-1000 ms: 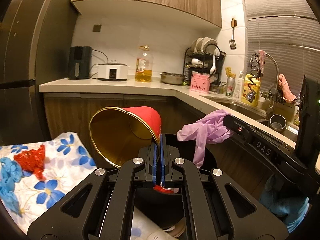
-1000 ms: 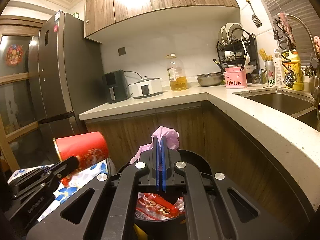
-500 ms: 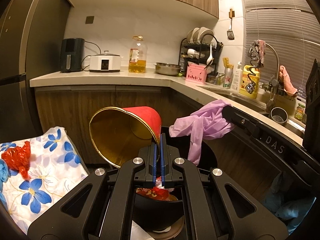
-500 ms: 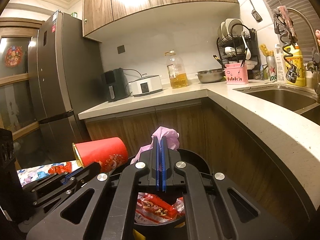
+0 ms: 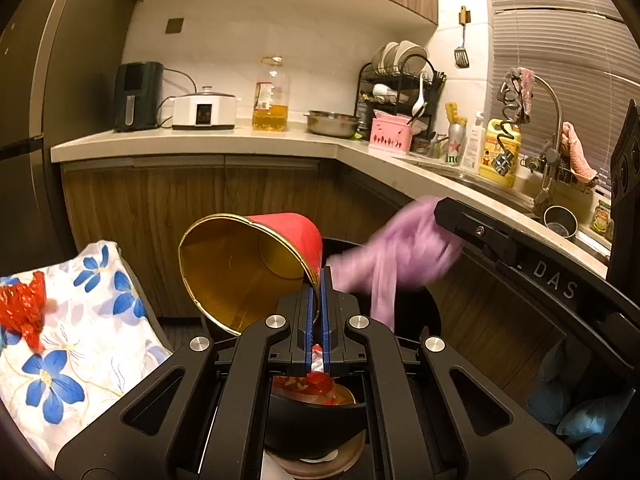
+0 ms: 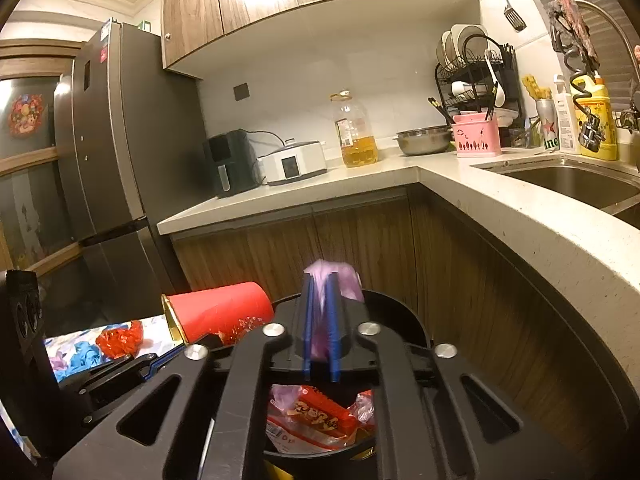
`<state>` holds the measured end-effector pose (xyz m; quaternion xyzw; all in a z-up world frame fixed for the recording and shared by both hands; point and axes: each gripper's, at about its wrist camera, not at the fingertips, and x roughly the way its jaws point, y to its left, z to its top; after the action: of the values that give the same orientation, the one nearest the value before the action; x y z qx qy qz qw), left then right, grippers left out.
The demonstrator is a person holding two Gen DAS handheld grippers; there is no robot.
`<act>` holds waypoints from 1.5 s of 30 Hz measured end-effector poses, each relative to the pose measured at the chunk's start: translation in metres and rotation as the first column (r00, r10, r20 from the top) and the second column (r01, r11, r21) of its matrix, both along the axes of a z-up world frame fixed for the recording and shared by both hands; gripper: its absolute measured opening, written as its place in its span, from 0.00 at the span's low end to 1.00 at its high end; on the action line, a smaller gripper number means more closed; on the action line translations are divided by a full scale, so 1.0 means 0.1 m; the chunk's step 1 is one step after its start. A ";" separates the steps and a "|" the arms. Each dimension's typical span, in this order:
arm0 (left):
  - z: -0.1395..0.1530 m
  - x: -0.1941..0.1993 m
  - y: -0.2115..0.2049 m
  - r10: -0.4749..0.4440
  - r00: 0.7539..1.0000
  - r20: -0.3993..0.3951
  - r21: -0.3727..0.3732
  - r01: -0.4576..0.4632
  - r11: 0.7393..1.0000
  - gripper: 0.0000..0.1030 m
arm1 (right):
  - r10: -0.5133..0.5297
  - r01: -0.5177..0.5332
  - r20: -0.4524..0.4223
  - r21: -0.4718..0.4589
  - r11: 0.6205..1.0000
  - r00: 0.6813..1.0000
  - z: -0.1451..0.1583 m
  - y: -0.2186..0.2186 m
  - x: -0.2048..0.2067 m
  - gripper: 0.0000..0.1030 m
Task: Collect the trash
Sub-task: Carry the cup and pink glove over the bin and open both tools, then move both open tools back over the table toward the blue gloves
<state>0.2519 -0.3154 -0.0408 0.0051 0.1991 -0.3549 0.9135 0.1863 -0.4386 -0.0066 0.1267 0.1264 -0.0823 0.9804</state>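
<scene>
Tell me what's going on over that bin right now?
Left claw clamped on red paper cup's rim. Right claw opening; purple plastic glove between its fingers, above black round bin. Nothing blocking.

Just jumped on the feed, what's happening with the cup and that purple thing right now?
Trash is going into the black bin. The left gripper is shut on the rim of the red paper cup, held tilted beside the bin. The right gripper is opening over the bin, the purple glove between its jaws and blurred, apparently being released. Wrappers already lie inside. A red wrapper remains on the floral cloth.
</scene>
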 end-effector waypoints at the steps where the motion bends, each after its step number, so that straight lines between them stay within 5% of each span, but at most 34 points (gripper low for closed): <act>1: -0.01 0.01 -0.01 -0.002 1.000 -0.003 0.002 0.002 1.000 0.02 | -0.001 0.001 0.000 0.004 1.000 1.000 -0.01 -0.01 0.00 0.27; 11: -0.19 0.11 -0.04 -0.009 0.998 -0.059 0.033 0.011 0.999 0.07 | -0.038 0.038 0.011 0.025 0.999 0.999 -0.06 -0.06 -0.08 0.47; 16: -0.21 0.07 0.06 0.017 0.998 -0.063 0.013 -0.016 1.000 0.49 | -0.046 0.046 0.015 0.021 0.999 0.999 -0.03 -0.03 -0.12 0.53; 27: -0.15 -0.19 0.56 0.147 0.988 -0.034 -0.005 -0.148 0.989 0.76 | -0.039 0.039 0.023 -0.011 0.999 0.999 0.01 0.16 -0.26 0.67; 38: -0.11 -0.54 1.23 0.332 0.943 0.023 0.003 -0.333 0.943 0.79 | -0.001 0.002 0.033 -0.021 1.000 0.999 0.02 0.54 -0.38 0.71; 45: -0.16 -0.64 1.87 0.478 0.878 0.036 -0.004 -0.478 0.878 0.79 | 0.065 -0.065 0.032 -0.020 0.998 0.997 0.02 0.89 -0.40 0.71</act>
<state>0.1883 -0.1281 -0.0563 -0.0353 0.1788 -0.1179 0.9762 0.1468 -0.3496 -0.0043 0.1145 0.1136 -0.0496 0.9857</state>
